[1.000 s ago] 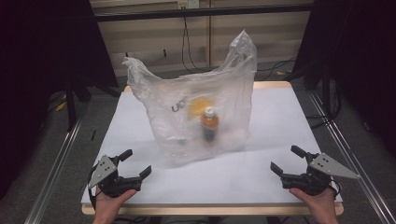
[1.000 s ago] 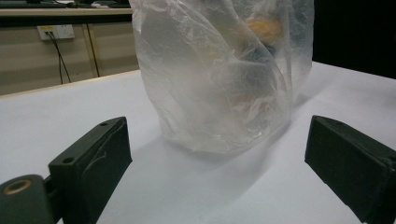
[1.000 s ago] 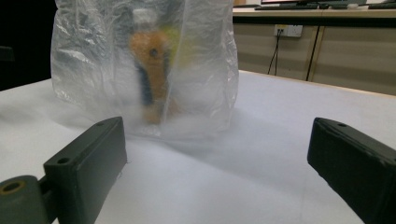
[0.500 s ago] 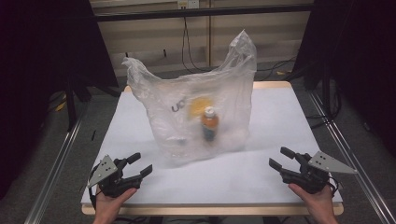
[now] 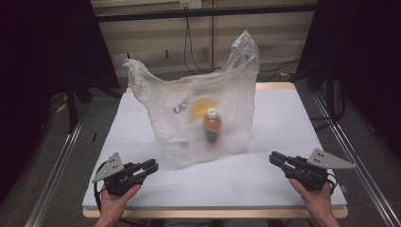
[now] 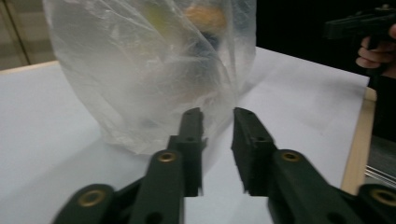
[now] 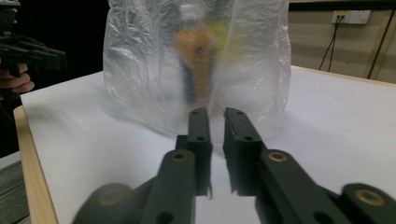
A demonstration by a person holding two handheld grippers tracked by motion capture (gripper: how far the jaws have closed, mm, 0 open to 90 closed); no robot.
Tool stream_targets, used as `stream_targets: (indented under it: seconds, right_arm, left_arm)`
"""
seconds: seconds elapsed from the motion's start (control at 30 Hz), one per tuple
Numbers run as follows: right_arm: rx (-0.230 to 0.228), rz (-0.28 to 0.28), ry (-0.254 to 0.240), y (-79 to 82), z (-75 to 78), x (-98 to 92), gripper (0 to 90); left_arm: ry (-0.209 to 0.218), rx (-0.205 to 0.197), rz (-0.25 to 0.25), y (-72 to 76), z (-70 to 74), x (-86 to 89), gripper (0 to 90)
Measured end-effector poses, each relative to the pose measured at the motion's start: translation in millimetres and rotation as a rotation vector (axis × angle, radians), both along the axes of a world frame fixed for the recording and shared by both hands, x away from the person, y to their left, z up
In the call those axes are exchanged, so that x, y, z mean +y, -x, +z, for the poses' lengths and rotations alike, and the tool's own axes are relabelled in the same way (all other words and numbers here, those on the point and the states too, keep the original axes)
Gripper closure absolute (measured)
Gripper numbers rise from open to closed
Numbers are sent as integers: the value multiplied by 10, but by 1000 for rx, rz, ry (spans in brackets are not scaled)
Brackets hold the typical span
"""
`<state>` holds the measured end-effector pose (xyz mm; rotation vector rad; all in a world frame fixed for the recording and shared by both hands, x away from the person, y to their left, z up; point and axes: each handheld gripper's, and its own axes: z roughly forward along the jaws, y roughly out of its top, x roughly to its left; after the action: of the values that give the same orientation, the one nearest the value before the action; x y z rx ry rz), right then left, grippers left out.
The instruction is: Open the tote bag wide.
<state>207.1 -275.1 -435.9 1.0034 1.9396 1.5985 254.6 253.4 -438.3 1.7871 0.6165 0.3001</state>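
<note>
A clear plastic bag point(image 5: 227, 80) stands upright in the middle of the white table point(image 5: 283, 109). Inside it are an orange bottle point(image 5: 212, 125) with a white cap and something yellow point(image 5: 203, 104) behind it. My left gripper point(image 5: 153, 165) rests at the near left, pointing toward the bag point(image 6: 140, 70). My right gripper point(image 5: 273, 158) rests at the near right, facing the bag point(image 7: 252, 60) and the bottle point(image 7: 198, 60). Both pairs of jaws have just been closing and now stand almost together, with nothing between them, short of the bag in the left gripper point(image 6: 218, 112) and right gripper point(image 7: 216, 111) views.
The table has a wooden rim point(image 5: 279, 86). Metal rails point(image 5: 56, 165) run along both sides on the floor. Cables point(image 5: 189, 42) hang on the wall behind. Bare white surface lies between each gripper and the bag.
Both grippers' jaws have closed from wide apart to nearly together. The hands stayed at the near corners, and the bag has not moved.
</note>
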Motion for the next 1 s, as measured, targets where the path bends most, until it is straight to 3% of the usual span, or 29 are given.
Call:
stream_targets:
  seconds: [0.13,0.2,0.23,0.3,0.33,0.43,0.47,0.67,0.73,1.0]
  right_arm:
    - [20,35,-8,-88,32,59,892]
    - [32,53,-10,-134,48,105,900]
    - [35,60,-6,-154,54,131,900]
    - [53,89,-1,-188,73,176,900]
    - [54,98,-2,-207,84,195,900]
    - [66,111,-13,-246,113,225,900]
    - [76,139,-17,-281,157,274,900]
    - [54,175,-20,-416,301,399,900]
    - [51,181,-21,-475,344,428,900]
    - [22,205,-23,-715,548,516,900]
  left_arm:
    - [3,43,-29,-41,32,-13,832]
    - [5,40,-18,-58,56,-32,867]
    - [16,41,-56,-81,63,-35,880]
    - [16,44,-31,-80,83,-76,894]
    - [20,45,-64,-106,86,-78,900]
    - [-4,44,-38,-126,99,-106,900]
    - [14,60,-62,-159,94,-136,900]
    - [17,72,-85,-210,127,-240,900]
    - [-3,58,-88,-251,174,-285,900]
    - [12,42,-94,-431,286,-398,900]
